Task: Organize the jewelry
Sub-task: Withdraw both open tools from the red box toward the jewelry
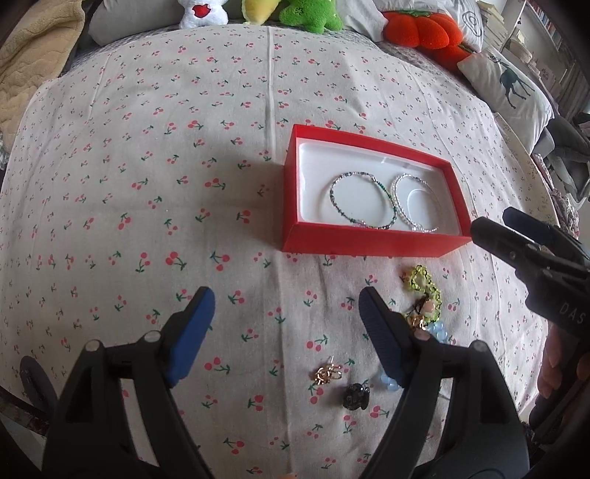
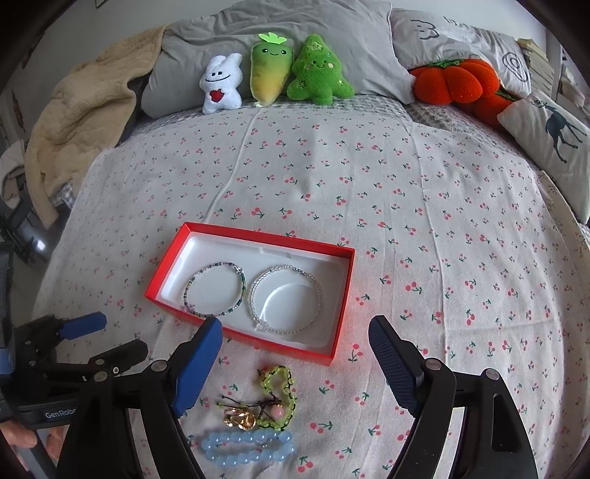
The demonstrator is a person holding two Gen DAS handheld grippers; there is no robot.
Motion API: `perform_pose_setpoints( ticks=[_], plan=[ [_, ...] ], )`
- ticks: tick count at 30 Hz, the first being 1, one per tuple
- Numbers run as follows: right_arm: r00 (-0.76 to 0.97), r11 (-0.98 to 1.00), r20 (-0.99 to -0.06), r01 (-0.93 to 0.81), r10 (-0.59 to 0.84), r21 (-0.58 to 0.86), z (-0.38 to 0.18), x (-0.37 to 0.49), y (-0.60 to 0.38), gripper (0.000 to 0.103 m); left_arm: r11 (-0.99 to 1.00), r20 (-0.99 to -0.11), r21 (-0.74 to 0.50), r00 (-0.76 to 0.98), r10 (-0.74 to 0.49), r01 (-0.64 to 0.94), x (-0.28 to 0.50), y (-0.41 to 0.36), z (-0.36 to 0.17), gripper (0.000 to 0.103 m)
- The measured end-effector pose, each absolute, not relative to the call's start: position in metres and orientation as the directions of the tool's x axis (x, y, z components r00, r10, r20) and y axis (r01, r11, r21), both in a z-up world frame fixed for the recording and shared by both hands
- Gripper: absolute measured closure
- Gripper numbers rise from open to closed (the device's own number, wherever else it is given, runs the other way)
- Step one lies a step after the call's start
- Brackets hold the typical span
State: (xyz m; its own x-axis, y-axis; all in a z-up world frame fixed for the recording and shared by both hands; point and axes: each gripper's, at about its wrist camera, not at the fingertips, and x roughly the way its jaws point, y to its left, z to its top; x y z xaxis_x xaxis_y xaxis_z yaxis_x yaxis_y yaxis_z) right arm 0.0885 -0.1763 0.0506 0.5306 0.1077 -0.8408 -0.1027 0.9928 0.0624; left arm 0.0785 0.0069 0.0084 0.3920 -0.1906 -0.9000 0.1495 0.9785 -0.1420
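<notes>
A: Where is the jewelry?

B: Two beaded bracelets (image 2: 215, 291) lie side by side inside the red box (image 2: 341, 306). Just in front of the box, on the cherry-print sheet (image 2: 405, 184), sit a green bracelet (image 2: 282, 396), a blue one (image 2: 249, 446) and gold earrings (image 2: 239, 418).

A: And the grippers?

B: The left gripper (image 1: 285, 331) and right gripper (image 2: 295, 363) both hover before the box, fingers spread apart, holding nothing.

Bed w/ cherry-print sheet (image 2: 368, 191), creased, daylight on it. Far end: grey pillow (image 2: 280, 33); in front of it a white plush (image 2: 221, 86), carrot plush (image 2: 271, 70), green tree plush (image 2: 319, 72). Far left: beige quilted blanket (image 2: 81, 121). Far right: orange pumpkin plush (image 2: 457, 81), doodle-print pillow (image 2: 453, 33), deer-print cushion (image 2: 553, 136). Bookshelves (image 1: 553, 25) beyond, right.
</notes>
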Motion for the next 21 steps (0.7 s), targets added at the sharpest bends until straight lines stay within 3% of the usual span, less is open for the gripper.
perform_pose_setpoints(
  ticks=[21],
  plan=[
    [0.379,0.986,-0.92,-0.162,0.101,0.041,0.008,0.007,-0.193,0.02,0.964,-0.935,-0.111,0.303,-0.183,0.242,0.027,0.013,-0.019,0.022]
  ],
)
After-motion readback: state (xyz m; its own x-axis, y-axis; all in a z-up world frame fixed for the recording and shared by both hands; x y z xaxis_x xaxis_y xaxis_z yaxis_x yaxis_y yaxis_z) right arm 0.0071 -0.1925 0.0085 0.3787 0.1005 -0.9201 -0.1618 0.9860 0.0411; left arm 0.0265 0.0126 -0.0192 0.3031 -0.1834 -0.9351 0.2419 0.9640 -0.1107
